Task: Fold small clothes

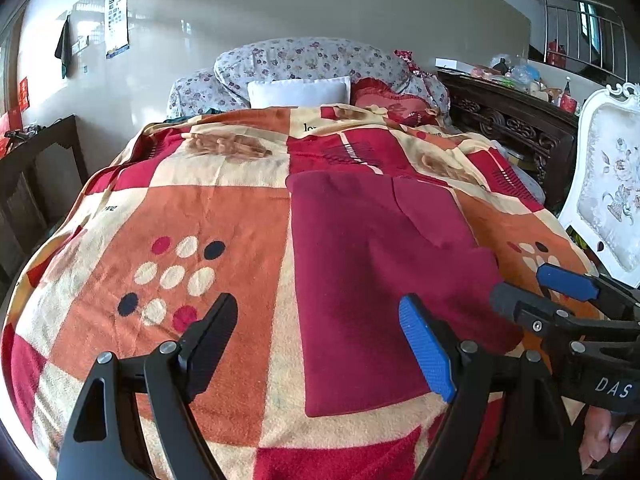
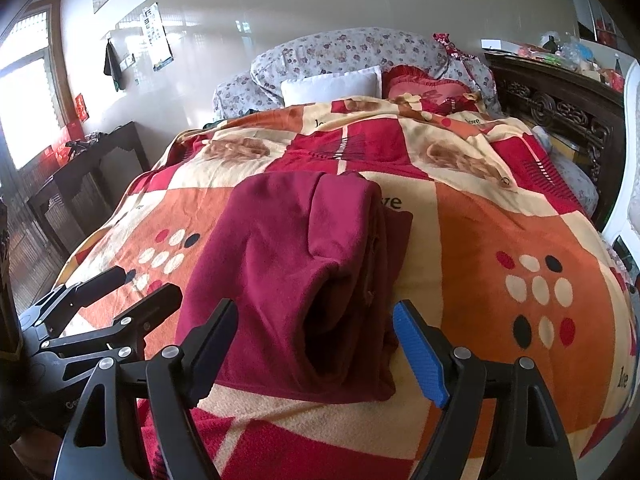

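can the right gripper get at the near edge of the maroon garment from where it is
Probably yes: the right gripper is open, the maroon garment lies straight ahead on the blanket, nothing between them.

Your left gripper [image 1: 320, 354] and right gripper [image 2: 316, 354] match: each has black angular arms with triangular cut-outs and round silver screws at the pivots. On each, one finger carries a ribbed blue pad [image 1: 426, 354]; the other is plain black. White lettering "DAS" marks one body. Bare fingers [image 1: 600, 438] show beneath it.
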### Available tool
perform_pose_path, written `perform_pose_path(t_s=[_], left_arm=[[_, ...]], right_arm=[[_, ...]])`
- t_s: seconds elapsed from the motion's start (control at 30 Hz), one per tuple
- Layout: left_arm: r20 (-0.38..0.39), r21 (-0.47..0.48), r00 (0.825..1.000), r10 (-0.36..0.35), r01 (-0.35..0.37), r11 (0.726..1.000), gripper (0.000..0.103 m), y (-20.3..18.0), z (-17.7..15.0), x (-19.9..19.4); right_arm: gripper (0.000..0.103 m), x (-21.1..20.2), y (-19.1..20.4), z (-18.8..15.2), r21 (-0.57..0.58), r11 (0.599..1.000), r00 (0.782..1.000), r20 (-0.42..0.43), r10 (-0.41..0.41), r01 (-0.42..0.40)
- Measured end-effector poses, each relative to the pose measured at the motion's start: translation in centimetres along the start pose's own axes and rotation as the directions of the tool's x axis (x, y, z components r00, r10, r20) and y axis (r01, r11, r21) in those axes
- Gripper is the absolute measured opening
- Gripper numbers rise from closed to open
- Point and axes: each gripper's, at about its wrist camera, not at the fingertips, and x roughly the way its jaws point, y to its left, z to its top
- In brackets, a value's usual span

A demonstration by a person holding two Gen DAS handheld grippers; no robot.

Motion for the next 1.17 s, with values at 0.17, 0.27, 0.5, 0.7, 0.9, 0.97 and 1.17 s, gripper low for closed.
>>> perform_pose_path(t_s=[0.17,0.27,0.5,0.7,0.9,0.97,1.17], left_arm=[[-0.001,0.0,1.0,0.001,-0.001,1.0,0.082,-0.1,0.0,0.1],[-0.002,0.001,1.0,0.001,-0.001,1.0,0.082,-0.1,0.0,0.1],[-0.005,0.002,1.0,0.0,0.0,1.0,0.082,-0.2,0.0,0.3],[-0.006,0.002,1.0,0.0,0.0,1.0,0.082,-0.2,-0.1,0.4],[-0.014,-0.016,1.0,-0.014,0.014,1.0,0.082,-0.2,-0.4,0.9],[-0.014,-0.018,1.0,-0.02,0.02,1.0,0.082,-0.1,-0.5,1.2],[-0.023,-0.027,1.0,-0.015,0.014,1.0,0.082,0.4,-0.5,1.4]], right_arm=[[0.084,0.1,-0.1,-0.1,0.004,1.0,1.0,-0.004,-0.003,0.003],[0.084,0.1,-0.1,-0.1,0.004,1.0,1.0,-0.003,-0.001,0.001],[0.084,0.5,-0.2,-0.3,0.002,1.0,1.0,-0.012,0.001,-0.001],[0.084,0.7,-0.1,-0.4,0.002,1.0,1.0,-0.018,0.004,-0.004],[0.084,1.1,-0.4,-0.4,0.006,1.0,1.0,-0.027,0.007,-0.006],[0.084,1.1,-0.6,-0.5,0.01,1.0,1.0,-0.029,0.007,-0.006],[0.084,1.0,-1.9,-0.4,0.034,0.999,1.0,-0.029,0.0,0.001]])
